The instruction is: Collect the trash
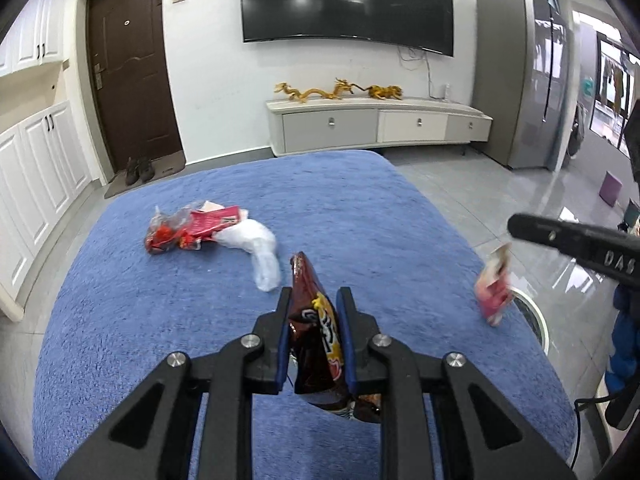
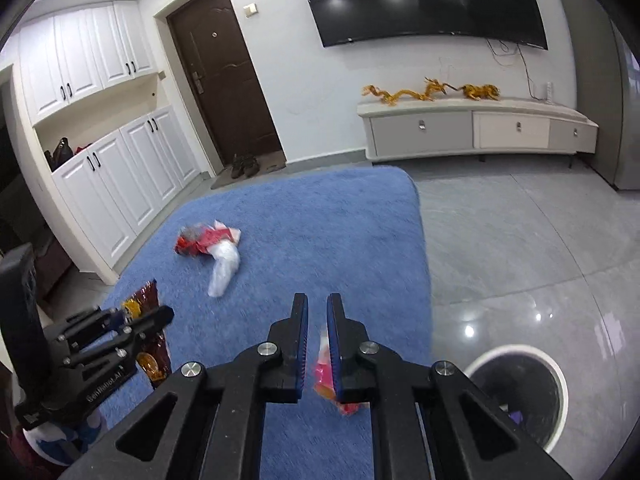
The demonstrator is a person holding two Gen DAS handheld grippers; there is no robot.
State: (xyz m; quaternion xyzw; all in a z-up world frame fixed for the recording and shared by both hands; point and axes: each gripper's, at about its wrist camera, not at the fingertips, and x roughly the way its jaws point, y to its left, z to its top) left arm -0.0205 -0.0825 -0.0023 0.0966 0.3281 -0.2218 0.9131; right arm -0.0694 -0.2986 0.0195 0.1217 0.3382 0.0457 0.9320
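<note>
Crinkly foil is all your left gripper (image 1: 314, 300) pinches: the brown snack bag (image 1: 316, 328) could slide free mid-carry. Your right gripper (image 2: 318, 308) clamps the pink wrapper (image 2: 325, 376) by one edge; it may tear. White bin (image 2: 560, 380) waits at four o'clock; red wrappers (image 1: 188, 230) and plastic bag (image 1: 256, 246) lie at eleven on the blue carpet (image 1: 360, 208).

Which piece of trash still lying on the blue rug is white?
The crumpled white plastic bag, lying against the red wrappers; the dark brown snack bag and pink wrapper are gripper-held.
</note>
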